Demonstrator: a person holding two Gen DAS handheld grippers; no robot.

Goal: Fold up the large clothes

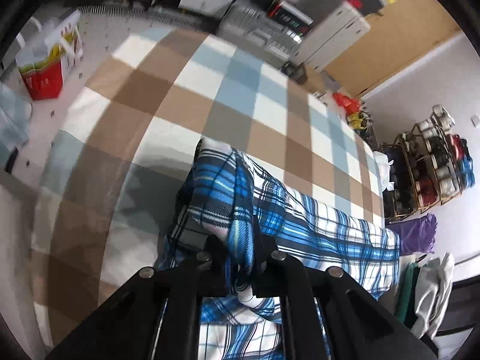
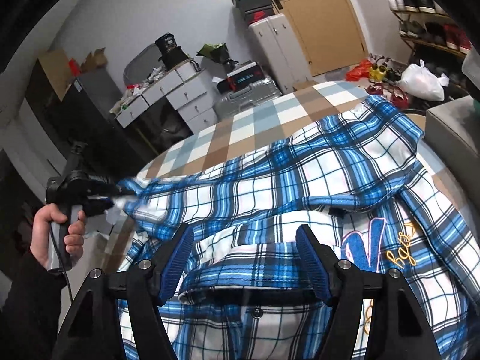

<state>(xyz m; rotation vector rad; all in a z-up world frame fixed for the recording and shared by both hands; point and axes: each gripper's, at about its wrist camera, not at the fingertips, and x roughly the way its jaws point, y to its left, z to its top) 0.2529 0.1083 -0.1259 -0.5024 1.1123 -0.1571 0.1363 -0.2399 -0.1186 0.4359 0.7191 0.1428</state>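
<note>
Plaid shirt (image 2: 300,186) lies across the bed (image 2: 240,120); left hand-held gripper (image 1: 237,240) pinches its sleeve, right hand-held gripper (image 2: 244,258) gapes above the collar.

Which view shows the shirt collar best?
The right wrist view: the collar lies between the open right gripper fingers. The left wrist view shows only bunched shirt fabric in the left gripper.

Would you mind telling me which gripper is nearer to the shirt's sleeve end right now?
Left. The left gripper is clamped on the sleeve end of the plaid shirt, while the right gripper is open over the collar, apart from the sleeve.
</note>
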